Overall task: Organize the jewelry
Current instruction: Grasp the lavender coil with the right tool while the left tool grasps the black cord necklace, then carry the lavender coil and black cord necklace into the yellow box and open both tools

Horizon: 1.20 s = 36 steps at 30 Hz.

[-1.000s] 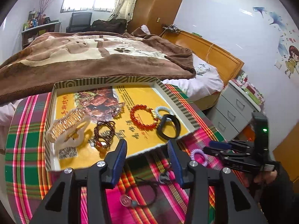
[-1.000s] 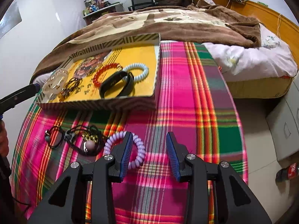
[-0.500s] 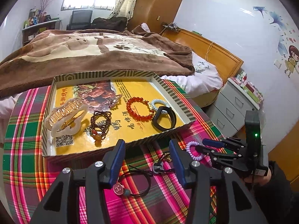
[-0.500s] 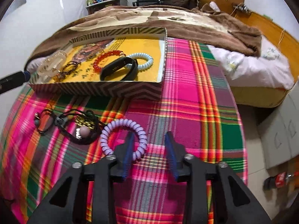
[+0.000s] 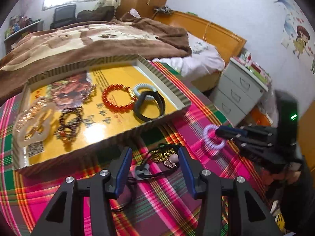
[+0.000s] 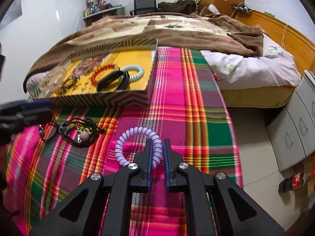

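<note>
While the right gripper [image 6: 156, 153] pinches one side of a lilac spiral hair tie [image 6: 135, 143], its jaws drawn narrow on the coil, the rest of the loop hangs free to that gripper's left over the plaid tablecloth [image 6: 183, 106]. Seen from the left wrist camera, the hair tie [image 5: 213, 138] sits at the tips of the right gripper [image 5: 226, 132], off the near right corner of the yellow-lined box [image 5: 173, 90] and outside it. Inside the box lie a red bead bracelet [image 5: 118, 98], a pale blue coil tie [image 5: 142, 89], a black band [image 5: 148, 106], dark bead bracelets [image 5: 69, 122] and a clear hair claw [image 5: 32, 123]. Just in front of the box's near wall, a tangle of black cord necklaces [image 5: 157, 163] rests on the cloth between the half-open, empty jaws of the left gripper [image 5: 153, 169], the nearer hand to it. The box lies ahead and to the left of the right gripper's jaws, so the lilac tie probably goes that way, over the near wall.
</note>
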{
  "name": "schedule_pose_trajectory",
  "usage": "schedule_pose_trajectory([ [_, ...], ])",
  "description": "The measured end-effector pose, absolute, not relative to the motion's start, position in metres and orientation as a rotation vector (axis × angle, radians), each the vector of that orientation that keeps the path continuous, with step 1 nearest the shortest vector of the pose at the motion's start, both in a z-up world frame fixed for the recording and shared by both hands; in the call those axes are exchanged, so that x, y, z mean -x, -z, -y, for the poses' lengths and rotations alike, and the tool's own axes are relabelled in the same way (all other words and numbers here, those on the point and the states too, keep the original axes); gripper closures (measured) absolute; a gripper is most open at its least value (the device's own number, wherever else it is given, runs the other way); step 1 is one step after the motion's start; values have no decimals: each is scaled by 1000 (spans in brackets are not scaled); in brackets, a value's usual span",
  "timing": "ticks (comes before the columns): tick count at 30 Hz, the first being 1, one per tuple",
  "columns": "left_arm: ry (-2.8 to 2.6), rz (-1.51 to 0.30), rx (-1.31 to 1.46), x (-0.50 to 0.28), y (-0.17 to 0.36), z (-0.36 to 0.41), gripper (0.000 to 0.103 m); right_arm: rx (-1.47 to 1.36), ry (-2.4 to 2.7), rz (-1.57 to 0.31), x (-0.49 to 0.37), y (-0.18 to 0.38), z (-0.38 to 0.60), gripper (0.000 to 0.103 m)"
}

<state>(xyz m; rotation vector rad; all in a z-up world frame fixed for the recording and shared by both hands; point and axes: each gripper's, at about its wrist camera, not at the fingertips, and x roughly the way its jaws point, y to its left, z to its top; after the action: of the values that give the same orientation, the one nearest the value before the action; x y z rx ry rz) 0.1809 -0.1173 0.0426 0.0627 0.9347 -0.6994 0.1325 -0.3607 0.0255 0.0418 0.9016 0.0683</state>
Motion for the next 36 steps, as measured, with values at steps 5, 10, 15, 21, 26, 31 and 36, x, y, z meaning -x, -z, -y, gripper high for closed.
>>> schedule_pose_trajectory([
  [5, 683, -971, -129, -183, -30, 132, 55, -58, -76, -863, -124, -39, 365, 93],
  [10, 651, -1014, -201, -185, -17, 145, 55, -73, -77, -847, -120, -43, 369, 93],
  [15, 641, -1029, -219, -185, -11, 149, 56, -83, -77, -834, -117, -45, 372, 93],
  [21, 654, -1033, -272, -182, -8, 163, 83, -103, -71, -829, -115, -44, 377, 93],
  [26, 678, -1031, -232, -183, -7, 174, 83, -120, -64, -827, -113, -44, 383, 93],
  [31, 768, -1032, -182, -176, -6, 195, 83, -131, -52, -820, -110, -46, 389, 93],
  [36, 824, -1024, -157, -167, -8, 210, 83, -136, -43, -818, -109, -47, 394, 93],
])
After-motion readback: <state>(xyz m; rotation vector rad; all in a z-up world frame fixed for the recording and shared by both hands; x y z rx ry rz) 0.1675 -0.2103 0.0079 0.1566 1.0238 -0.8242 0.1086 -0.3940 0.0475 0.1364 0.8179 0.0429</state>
